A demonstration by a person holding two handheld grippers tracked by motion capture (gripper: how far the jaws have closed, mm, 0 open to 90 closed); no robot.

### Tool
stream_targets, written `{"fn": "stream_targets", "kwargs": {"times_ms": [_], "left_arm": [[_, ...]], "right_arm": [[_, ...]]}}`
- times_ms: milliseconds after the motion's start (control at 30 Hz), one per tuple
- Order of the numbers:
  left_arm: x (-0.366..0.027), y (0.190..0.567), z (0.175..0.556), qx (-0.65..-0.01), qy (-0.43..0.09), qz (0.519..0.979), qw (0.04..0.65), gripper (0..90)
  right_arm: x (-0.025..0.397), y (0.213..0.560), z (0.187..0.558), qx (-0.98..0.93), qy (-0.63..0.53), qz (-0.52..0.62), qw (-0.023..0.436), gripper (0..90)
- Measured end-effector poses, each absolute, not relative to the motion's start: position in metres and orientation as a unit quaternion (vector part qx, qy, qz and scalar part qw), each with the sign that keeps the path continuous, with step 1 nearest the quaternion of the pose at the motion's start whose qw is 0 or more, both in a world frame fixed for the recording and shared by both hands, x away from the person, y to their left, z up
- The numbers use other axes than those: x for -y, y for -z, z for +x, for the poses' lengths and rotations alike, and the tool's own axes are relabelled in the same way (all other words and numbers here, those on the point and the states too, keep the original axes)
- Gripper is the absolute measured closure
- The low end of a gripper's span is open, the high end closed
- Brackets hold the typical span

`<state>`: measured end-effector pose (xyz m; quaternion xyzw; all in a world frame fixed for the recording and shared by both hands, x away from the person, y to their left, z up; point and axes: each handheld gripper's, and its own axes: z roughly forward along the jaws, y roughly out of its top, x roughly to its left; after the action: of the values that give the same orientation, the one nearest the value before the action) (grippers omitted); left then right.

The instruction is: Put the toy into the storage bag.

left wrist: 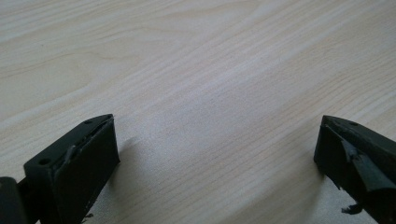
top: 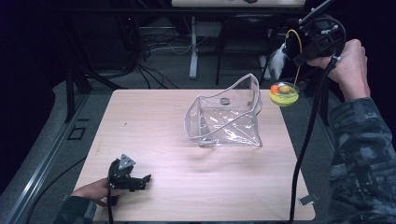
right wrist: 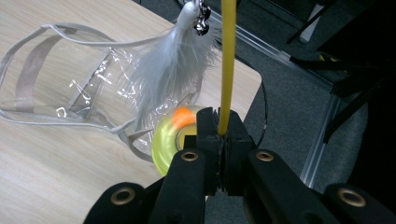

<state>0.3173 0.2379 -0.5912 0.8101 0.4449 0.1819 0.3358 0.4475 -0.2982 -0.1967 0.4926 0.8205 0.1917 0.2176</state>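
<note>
Yellow wand [right wrist: 227, 65] pinched—past table edge [right wrist: 243, 100], seemingly.

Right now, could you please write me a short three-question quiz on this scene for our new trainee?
1. True or false: the right gripper is clamped on the yellow wand of a cat toy.
2. What hangs from the wand's far end? A) a white feather with a bell B) a red ribbon C) a key
3. Fill in: the left gripper rests over the table with its jaws ____.

Key: 1 true; 2 A, the white feather; 3 open. The clear bag sits on the table, its top open.
</note>
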Motion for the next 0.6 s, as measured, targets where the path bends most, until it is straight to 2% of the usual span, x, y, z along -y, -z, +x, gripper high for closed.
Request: {"fn": "stream_targets", "kwargs": {"times_ms": [600], "left_arm": [[-0.238, 0.591, 0.317, -0.445, -0.182, 0.81, 0.336, 0.0]], "right_arm": [[0.265, 0.175, 0.449, -0.831, -0.208, 0.461, 0.232, 88.7]]}}
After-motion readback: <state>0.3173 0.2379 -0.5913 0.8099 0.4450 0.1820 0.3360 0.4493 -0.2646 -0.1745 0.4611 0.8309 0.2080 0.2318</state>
